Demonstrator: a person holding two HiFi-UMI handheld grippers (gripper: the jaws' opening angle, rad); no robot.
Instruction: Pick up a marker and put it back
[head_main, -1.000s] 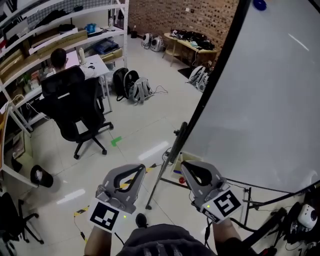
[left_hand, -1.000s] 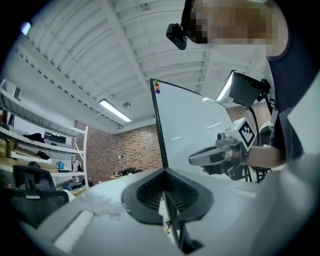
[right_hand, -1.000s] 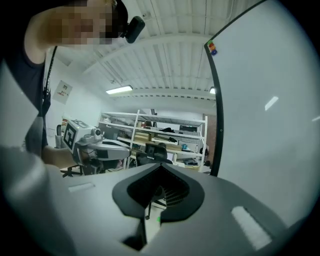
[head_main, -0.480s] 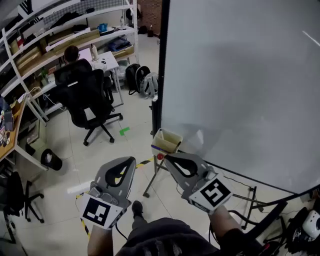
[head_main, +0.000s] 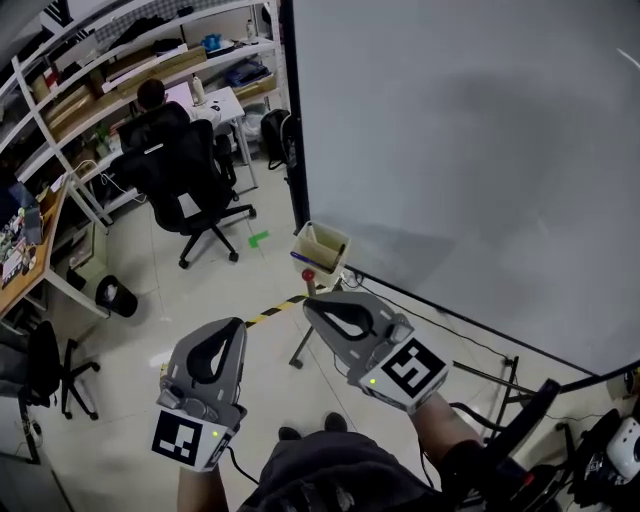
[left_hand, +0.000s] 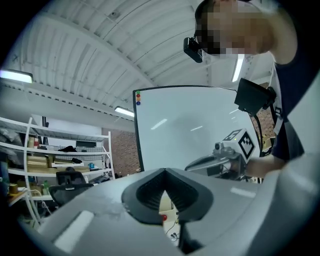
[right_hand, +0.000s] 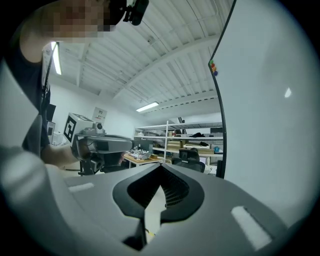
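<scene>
A small beige box (head_main: 322, 245) hangs at the whiteboard's (head_main: 480, 150) lower left corner. A dark blue marker (head_main: 305, 259) pokes from it, and a red knob (head_main: 309, 275) sits just below. My right gripper (head_main: 310, 303) is shut and empty, its tip a short way under the box. My left gripper (head_main: 238, 324) is lower and to the left, also shut with nothing in it. In the left gripper view my left gripper (left_hand: 165, 171) points up at the whiteboard (left_hand: 190, 130), with the box (left_hand: 165, 200) seen through its loop. The right gripper view shows my right gripper (right_hand: 161, 165) beside the board's edge (right_hand: 222, 125).
A black office chair (head_main: 180, 180) and a seated person (head_main: 152, 95) at a desk are to the far left, under long shelves (head_main: 120, 70). A bin (head_main: 110, 295) stands on the floor. The board's stand leg (head_main: 300, 350) and yellow-black floor tape (head_main: 270, 315) lie below the box.
The view has swung toward the whiteboard, which now fills the right side. The marker box has come into view above my right gripper. Both grippers stayed shut.
</scene>
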